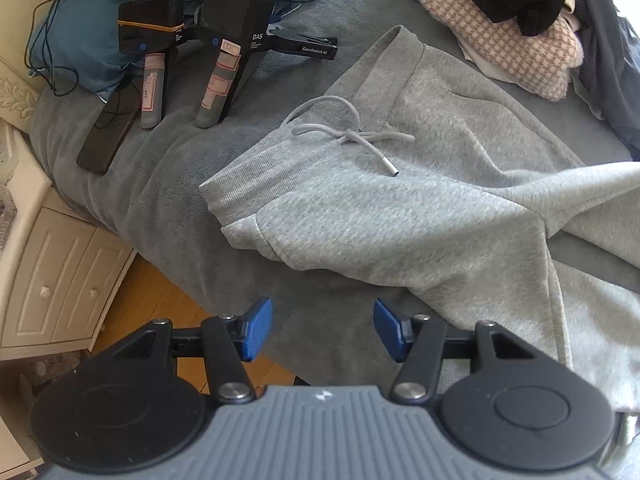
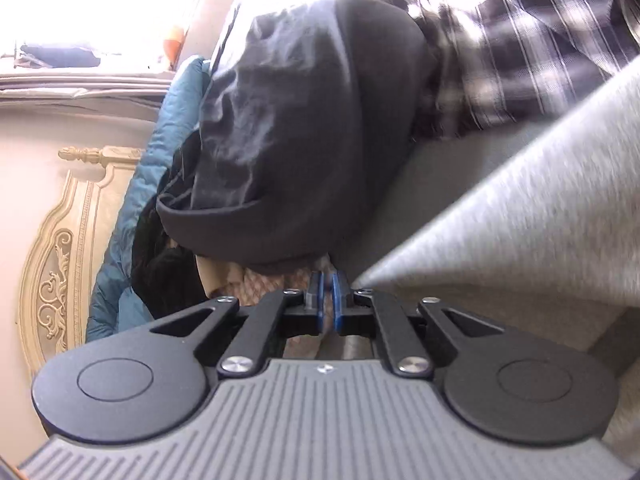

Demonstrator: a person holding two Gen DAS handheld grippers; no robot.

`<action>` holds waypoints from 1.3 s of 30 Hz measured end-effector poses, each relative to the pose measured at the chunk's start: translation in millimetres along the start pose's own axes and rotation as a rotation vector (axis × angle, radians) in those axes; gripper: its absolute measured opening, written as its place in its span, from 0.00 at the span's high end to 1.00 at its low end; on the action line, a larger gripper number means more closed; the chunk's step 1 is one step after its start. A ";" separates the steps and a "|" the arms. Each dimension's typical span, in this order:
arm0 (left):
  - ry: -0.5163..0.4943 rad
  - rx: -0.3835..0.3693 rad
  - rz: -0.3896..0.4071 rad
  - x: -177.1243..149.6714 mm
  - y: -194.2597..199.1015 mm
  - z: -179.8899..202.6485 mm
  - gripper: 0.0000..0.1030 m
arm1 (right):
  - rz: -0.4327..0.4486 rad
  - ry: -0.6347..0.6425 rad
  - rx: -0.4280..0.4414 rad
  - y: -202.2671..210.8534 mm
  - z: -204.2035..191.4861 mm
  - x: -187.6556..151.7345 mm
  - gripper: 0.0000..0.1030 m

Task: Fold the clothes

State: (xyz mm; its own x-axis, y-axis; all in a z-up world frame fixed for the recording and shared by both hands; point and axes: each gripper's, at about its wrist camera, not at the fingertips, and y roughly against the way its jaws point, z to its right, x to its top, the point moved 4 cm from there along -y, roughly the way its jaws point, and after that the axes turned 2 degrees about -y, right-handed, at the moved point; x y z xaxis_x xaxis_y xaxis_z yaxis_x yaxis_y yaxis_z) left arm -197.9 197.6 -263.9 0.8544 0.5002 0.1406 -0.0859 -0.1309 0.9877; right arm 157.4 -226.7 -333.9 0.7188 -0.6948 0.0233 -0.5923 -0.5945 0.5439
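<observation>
The grey sweatpants (image 1: 400,208) lie spread over the blue-grey blanket (image 1: 160,200) on the bed, just ahead of the left gripper (image 1: 323,330), whose blue pads (image 1: 258,328) stand well apart with nothing between them, pointing down over the bed's edge a little short of the nearest hem. The waistband (image 1: 320,120) sits farther out from those tongs, its drawstring (image 1: 352,136) lying loose on top with a metal tip showing. Off to that gripper's right a fold of the same grey cloth rises off the bed — and that is the part the right gripper (image 2: 328,300) has, I'd say: its pads are pressed nearly together, and a taut sheet of grey fleece runs away from right beside them, though the exact pinch point is blurred and I cannot see the cloth inside the jaws. Beyond the right tongs sits a heap of a dark garment (image 2: 304,128) and a plaid shirt (image 2: 520,40). This is thick, soft jersey — limp, not slippery, with enough weight to sag and drag whatever is not supported. It will not hold a crease by itself, so I reckon the sound holds are the doubled, firmer parts: the ribbed waistband, or a leg hem, pinched at a corner rather than mid-panel. The drawstring is likely to trail unless tucked.
</observation>
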 end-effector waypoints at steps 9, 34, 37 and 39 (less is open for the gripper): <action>0.074 0.002 -0.042 8.0 -12.5 -28.4 0.44 | -0.162 0.081 -0.069 -26.7 -19.0 -9.7 0.78; 0.030 -0.018 -0.040 5.0 -11.9 -41.7 0.44 | -0.843 1.303 -0.553 55.9 92.4 -297.1 0.96; 0.064 -0.043 -0.034 2.0 -12.9 -44.1 0.44 | -0.903 1.035 -0.411 80.8 59.0 -264.7 0.96; 0.083 -0.055 -0.029 2.0 -13.1 -46.6 0.44 | -1.011 0.878 -0.341 93.9 46.5 -248.9 0.96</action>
State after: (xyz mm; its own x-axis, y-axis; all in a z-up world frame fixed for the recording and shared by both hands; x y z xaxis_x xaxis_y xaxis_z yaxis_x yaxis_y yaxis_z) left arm -218.9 240.2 -273.3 0.8118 0.5725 0.1152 -0.0922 -0.0692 0.9933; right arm -94.0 -128.4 -327.7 0.8456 0.5311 -0.0540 0.3449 -0.4665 0.8145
